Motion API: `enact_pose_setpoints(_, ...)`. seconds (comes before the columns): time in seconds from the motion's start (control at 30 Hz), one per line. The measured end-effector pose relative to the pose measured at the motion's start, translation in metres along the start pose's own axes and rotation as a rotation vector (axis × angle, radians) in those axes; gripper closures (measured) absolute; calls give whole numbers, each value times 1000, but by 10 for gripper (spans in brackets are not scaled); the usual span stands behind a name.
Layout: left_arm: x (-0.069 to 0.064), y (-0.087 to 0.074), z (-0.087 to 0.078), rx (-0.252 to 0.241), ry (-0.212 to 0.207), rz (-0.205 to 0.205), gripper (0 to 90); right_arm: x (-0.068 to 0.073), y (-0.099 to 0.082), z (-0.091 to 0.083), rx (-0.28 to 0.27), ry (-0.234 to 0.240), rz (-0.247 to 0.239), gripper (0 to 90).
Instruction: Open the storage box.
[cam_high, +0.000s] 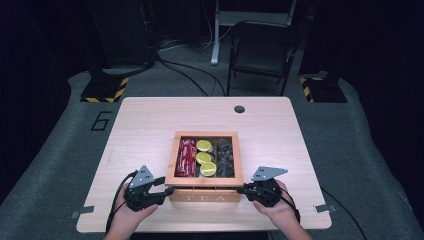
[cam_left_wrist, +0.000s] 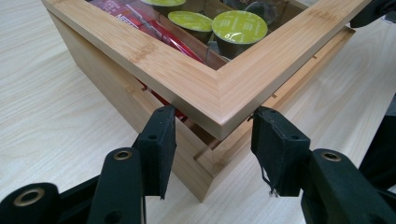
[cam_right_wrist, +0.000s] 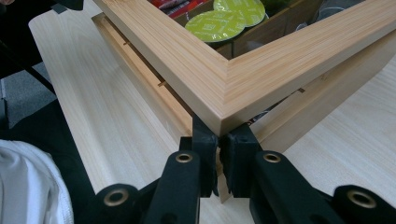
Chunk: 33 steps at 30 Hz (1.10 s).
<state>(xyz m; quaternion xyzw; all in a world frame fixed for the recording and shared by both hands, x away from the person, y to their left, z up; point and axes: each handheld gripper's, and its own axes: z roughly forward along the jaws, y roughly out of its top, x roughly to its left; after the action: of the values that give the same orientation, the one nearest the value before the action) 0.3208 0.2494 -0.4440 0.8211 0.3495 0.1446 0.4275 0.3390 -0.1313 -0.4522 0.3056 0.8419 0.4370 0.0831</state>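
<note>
A wooden tea box (cam_high: 205, 196) stands near the table's front edge, its glass-windowed lid frame (cam_high: 172, 160) sitting slightly raised off the base. Through the window I see red packets (cam_high: 186, 157), green-topped capsules (cam_high: 204, 158) and dark items (cam_high: 225, 157). My left gripper (cam_high: 167, 190) is at the front left corner. In the left gripper view its jaws stand apart, one on each side of the lid's corner (cam_left_wrist: 219, 112), and the left gripper (cam_left_wrist: 212, 140) is open. My right gripper (cam_high: 242, 189) is at the front right corner. The right gripper (cam_right_wrist: 218, 156) is shut, its tips tucked just under the lid corner (cam_right_wrist: 224, 100).
The light wooden table (cam_high: 150, 125) has a cable hole (cam_high: 239, 109) at the back. A folding chair (cam_high: 262, 50) and striped stand bases (cam_high: 105, 90) stand on the floor beyond. A white sleeve (cam_right_wrist: 28, 186) shows beside the right gripper.
</note>
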Motion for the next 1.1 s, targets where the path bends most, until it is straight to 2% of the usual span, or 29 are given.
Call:
enact_pose_setpoints(0.17, -1, 1, 2, -1, 21, 4, 519, 0, 0, 0, -3, 3, 1, 839)
enact_pose_setpoints(0.2, -2, 2, 1, -10, 39, 19, 520, 0, 0, 0, -17, -3, 8, 839)
enact_pose_setpoints(0.23, -2, 2, 1, -10, 39, 19, 519, 0, 0, -1, -14, 2, 7, 832)
enact_pose_setpoints(0.3, -2, 3, 0, -9, 32, 8, 520, 0, 1, -2, -22, -1, 16, 828)
enact_pose_setpoints(0.43, -3, 5, 0, -15, 43, -2, 518, 0, 2, -3, -41, 2, 17, 804)
enact_pose_setpoints(0.47, -3, 6, 0, -20, 55, -1, 514, 1, 2, -4, -47, -9, 30, 780)
enact_pose_setpoints(0.53, -3, 8, -1, -17, 64, 13, 495, 1, 2, -5, -56, -17, 22, 745)
enact_pose_setpoints(0.7, -4, 11, -4, -25, 70, 20, 491, 1, 5, -10, -73, -35, 28, 691)
enact_pose_setpoints(0.77, -4, 14, -6, -31, 78, 25, 489, 0, 7, -13, -82, -62, 10, 631)
enact_pose_setpoints(0.8, -4, 15, -6, -31, 78, 26, 489, -1, 8, -14, -80, -71, 20, 617)
enact_pose_setpoints(0.97, -4, 22, -9, -42, 89, 42, 487, -4, 12, -15, -88, -83, 31, 586)
enact_pose_setpoints(1.1, -3, 27, -12, -43, 84, 34, 487, -4, 19, -17, -92, -99, 14, 560)
